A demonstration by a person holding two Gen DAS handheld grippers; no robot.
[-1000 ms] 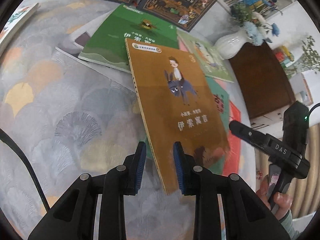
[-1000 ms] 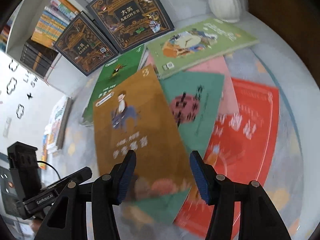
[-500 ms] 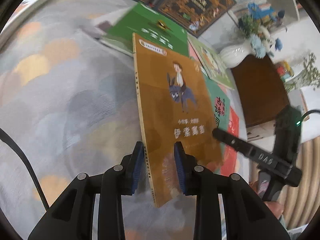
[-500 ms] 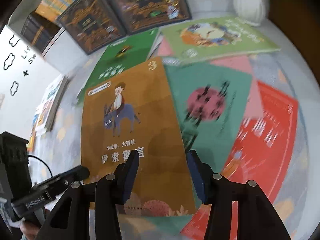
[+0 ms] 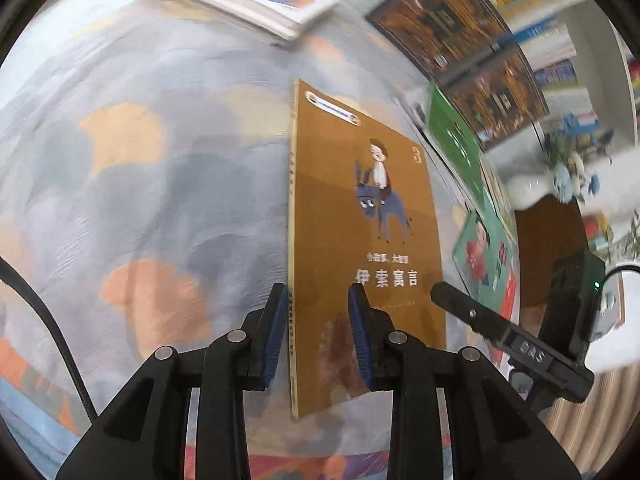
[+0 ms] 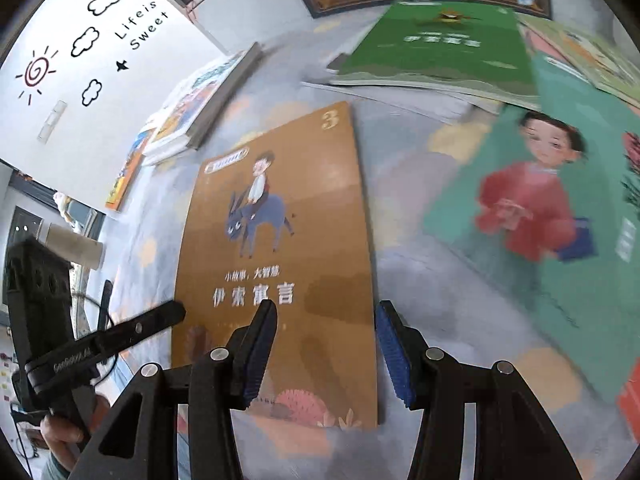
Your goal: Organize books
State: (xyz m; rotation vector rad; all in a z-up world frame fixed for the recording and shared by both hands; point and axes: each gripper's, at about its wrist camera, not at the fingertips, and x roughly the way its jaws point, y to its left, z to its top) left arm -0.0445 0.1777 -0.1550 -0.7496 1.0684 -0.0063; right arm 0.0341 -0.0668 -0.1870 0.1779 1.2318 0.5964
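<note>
Brown book [image 5: 360, 240] pinched in left tongs [image 5: 316, 336]; right tongs [image 6: 324, 354] opening.

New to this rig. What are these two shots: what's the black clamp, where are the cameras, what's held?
There is no robot here. A person holds a two-finger clamp in each hand, and a wide-angle camera on each looks along its fingers. One shot is from the left gripper, the other from the right gripper. Each straddles one side edge of a brown donkey book over a patterned blanket. Whether the pads press on it, I cannot tell. Nearby lie a green book, a teal book and a stack of books.
</note>
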